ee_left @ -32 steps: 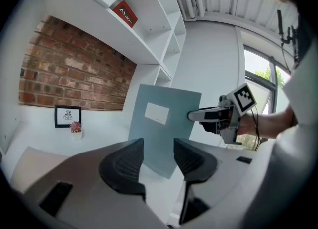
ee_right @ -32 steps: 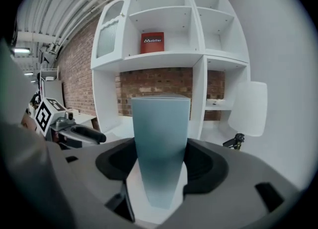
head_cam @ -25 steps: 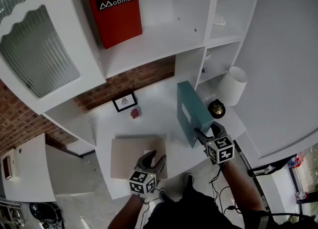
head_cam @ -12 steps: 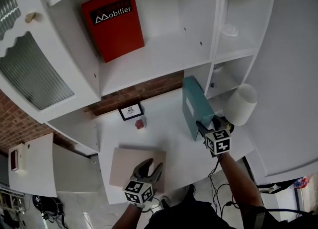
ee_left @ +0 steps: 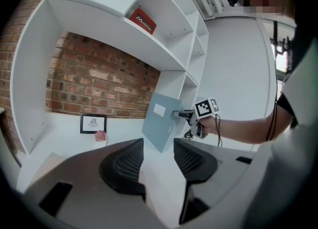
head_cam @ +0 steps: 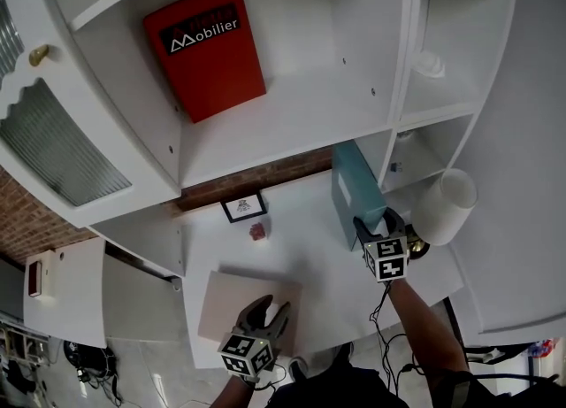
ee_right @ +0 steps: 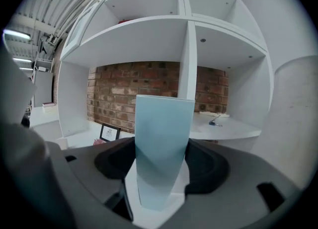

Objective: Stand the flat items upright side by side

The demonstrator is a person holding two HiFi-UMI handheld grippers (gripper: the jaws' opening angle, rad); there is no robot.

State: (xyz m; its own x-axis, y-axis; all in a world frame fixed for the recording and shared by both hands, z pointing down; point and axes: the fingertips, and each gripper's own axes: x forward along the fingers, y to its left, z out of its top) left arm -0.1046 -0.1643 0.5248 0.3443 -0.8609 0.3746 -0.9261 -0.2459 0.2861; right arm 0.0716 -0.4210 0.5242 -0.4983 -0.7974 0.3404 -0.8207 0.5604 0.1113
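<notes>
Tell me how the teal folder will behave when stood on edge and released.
The teal folder looks stiff: its faces are flat with the right gripper, whose jaws have just been opening, around one edge. Tall and thin, it may tip sideways; the shelf divider beside it could catch it.

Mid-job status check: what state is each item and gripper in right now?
Teal flat folder: on edge, tilted, gripped.
Beige flat board: lying flat on white desk.
Red folder: leaning upright on white shelf.
Small black-framed picture: standing against brick wall.
Right gripper: closed on the folder, jaws just eased wider.
Left gripper: open, empty, above the board's near edge.
</notes>
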